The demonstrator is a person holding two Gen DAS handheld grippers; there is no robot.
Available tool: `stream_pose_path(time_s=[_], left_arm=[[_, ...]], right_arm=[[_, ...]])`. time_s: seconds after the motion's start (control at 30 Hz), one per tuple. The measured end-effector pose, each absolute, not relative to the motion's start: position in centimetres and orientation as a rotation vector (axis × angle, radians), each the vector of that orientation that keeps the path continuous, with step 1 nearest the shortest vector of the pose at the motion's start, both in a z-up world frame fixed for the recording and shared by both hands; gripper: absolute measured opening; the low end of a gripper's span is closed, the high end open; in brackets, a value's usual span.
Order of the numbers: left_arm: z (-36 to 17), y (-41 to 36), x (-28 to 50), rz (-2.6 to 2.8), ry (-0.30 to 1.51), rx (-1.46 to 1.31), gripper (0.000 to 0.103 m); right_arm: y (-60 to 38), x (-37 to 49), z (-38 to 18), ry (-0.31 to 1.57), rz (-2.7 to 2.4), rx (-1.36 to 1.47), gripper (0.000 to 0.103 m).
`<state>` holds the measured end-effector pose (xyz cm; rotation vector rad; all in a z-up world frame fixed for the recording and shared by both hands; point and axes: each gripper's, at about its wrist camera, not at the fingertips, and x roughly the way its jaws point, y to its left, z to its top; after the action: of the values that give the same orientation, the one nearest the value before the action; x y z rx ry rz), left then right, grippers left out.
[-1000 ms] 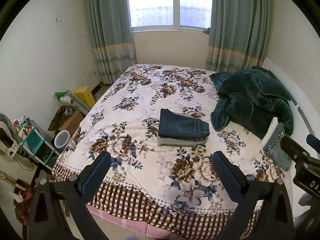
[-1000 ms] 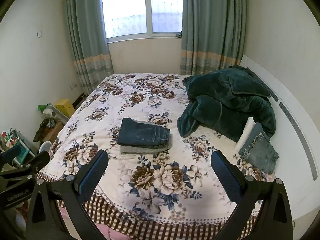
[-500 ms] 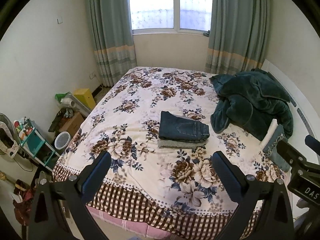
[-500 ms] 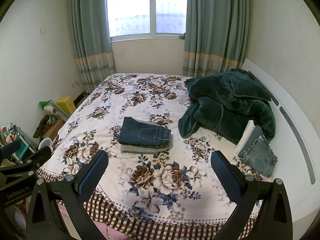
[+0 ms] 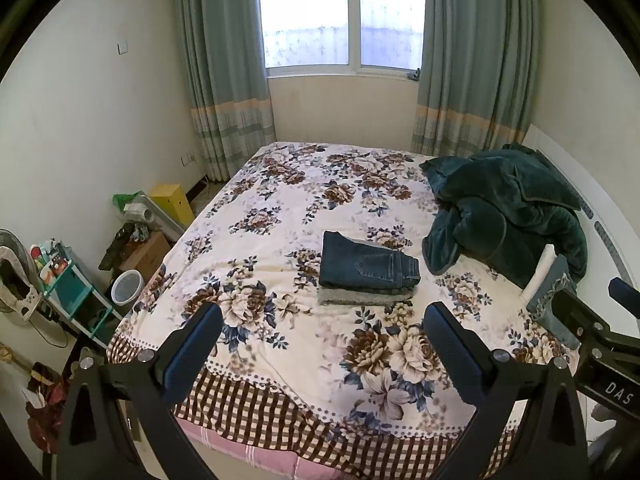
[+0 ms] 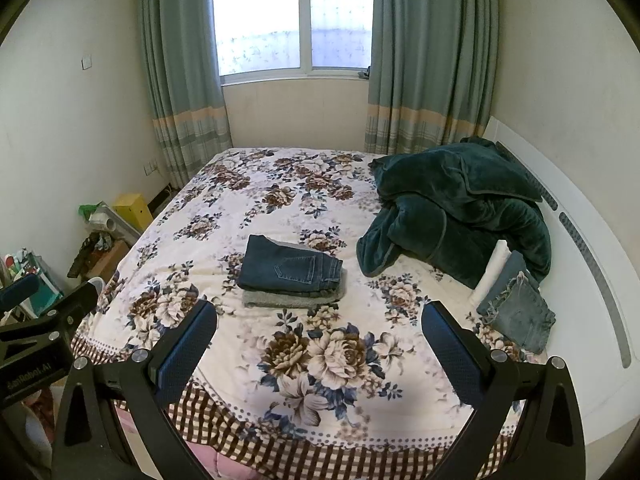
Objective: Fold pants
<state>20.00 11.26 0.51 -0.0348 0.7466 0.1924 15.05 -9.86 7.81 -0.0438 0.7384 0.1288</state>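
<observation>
pants: dark blue jeans [image 5: 368, 266], folded into a flat rectangle, back pocket up, mid-bed
under pants: folded grey garment [image 5: 362, 298], jeans stacked on it
bed: floral sheet [image 5: 280, 240], checked brown border at near edge
blanket: dark green plush heap [image 5: 504, 208], right of the stack, apart from it
left gripper [image 5: 322, 350]: fingers wide apart, empty, over near bed edge
right gripper [image 6: 320, 346]: fingers wide apart, empty
right view only: light denim piece [image 6: 520, 314] with frayed hem fully seen, beside white roll [image 6: 492, 276]
left view only: floor clutter, white bin [image 5: 127, 287], teal shelf [image 5: 70, 292]
</observation>
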Motion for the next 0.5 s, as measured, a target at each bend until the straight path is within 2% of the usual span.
stream_pose_path(time_s=[0.5], left_arm=[[0.64, 11.39, 19.63, 0.198, 0.728, -0.034, 0.103]], right_arm=[[-9.73, 15.09, 8.38, 0.733, 0.140, -0.040, 0.103]])
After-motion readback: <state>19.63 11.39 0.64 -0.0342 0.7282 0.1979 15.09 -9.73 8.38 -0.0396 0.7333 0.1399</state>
